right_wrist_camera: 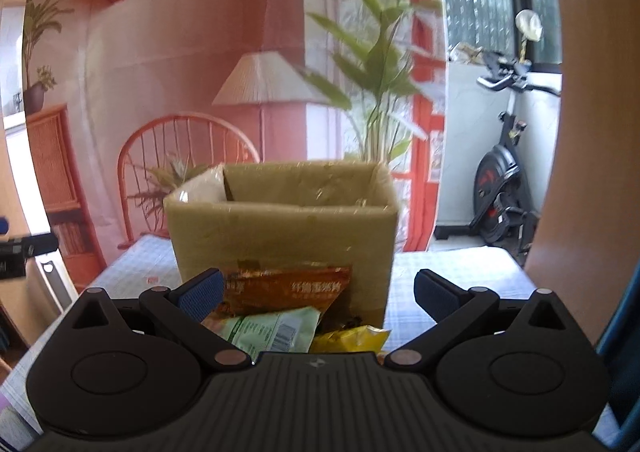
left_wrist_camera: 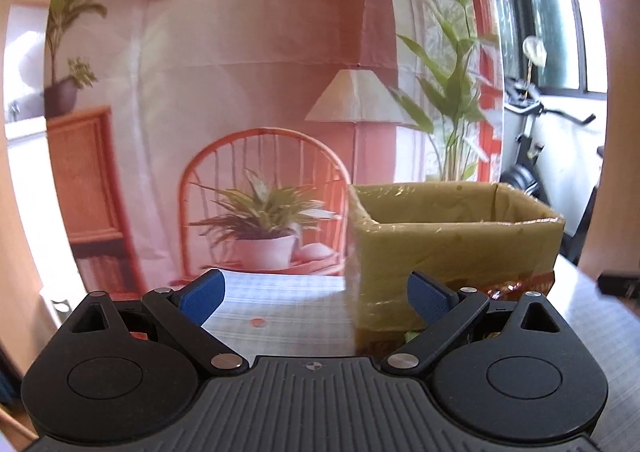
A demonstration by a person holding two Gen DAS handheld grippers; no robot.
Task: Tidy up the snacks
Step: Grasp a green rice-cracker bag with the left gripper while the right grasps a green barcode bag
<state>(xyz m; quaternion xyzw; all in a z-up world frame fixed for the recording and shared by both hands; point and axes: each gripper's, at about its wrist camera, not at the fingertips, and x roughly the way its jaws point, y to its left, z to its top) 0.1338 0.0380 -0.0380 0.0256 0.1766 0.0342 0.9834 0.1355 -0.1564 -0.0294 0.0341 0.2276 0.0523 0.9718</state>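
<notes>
Left tool spread wide, nothing held, box seen at 1 o'clock on the surface, right tool spread wide, snacks piled between fingers before box.

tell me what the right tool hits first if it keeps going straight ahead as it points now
Most likely the snack packets: the right tool is open, and the orange packet and green packet lie between its fingers, in front of the cardboard box. The box wall stands just behind; exact depth is unclear.
</notes>
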